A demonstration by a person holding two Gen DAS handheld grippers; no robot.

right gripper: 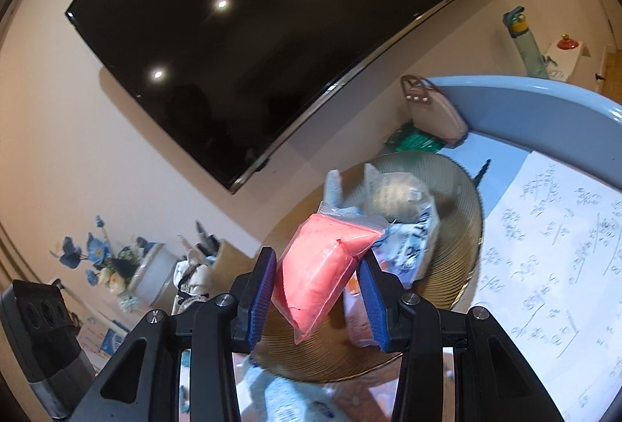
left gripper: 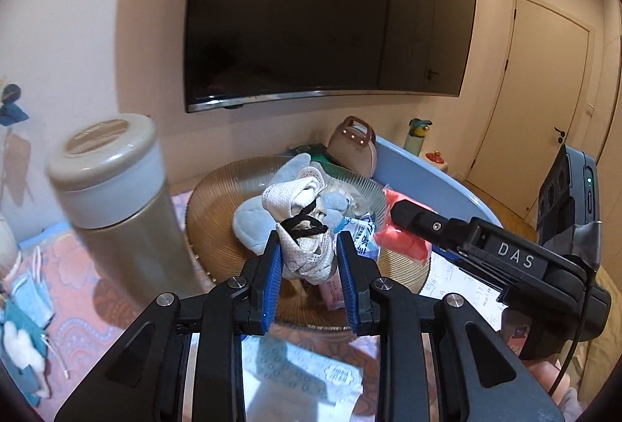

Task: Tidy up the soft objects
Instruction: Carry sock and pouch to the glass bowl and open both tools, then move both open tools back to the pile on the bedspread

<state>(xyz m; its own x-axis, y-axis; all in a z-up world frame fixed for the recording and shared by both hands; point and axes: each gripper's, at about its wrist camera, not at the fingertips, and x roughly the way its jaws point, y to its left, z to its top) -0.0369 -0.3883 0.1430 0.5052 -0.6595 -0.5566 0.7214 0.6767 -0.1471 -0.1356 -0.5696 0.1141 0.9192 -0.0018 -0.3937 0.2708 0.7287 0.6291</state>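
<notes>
A ribbed amber glass bowl [left gripper: 217, 196] [right gripper: 455, 212] holds a pale blue plush [left gripper: 252, 223], a white cloth bundle [left gripper: 295, 196] and printed packets [right gripper: 412, 243]. My left gripper [left gripper: 309, 243] is shut on a white lace cloth with a black strap [left gripper: 307, 258], held over the bowl's near side. My right gripper [right gripper: 317, 258] is shut on a pink pouch in clear plastic [right gripper: 318, 278], held above the bowl. In the left wrist view the right gripper [left gripper: 400, 216] reaches in from the right with the pink pouch [left gripper: 404, 243] over the bowl's right rim.
A tall grey-lidded flask [left gripper: 116, 196] stands close on the left. A dark TV [left gripper: 330, 13] hangs on the wall behind. A beige handbag [left gripper: 353, 146] and a blue tub rim [left gripper: 420, 169] sit beyond the bowl. A handwritten sheet [right gripper: 552, 247] lies to the right, blue flowers [right gripper: 97, 258] at far left.
</notes>
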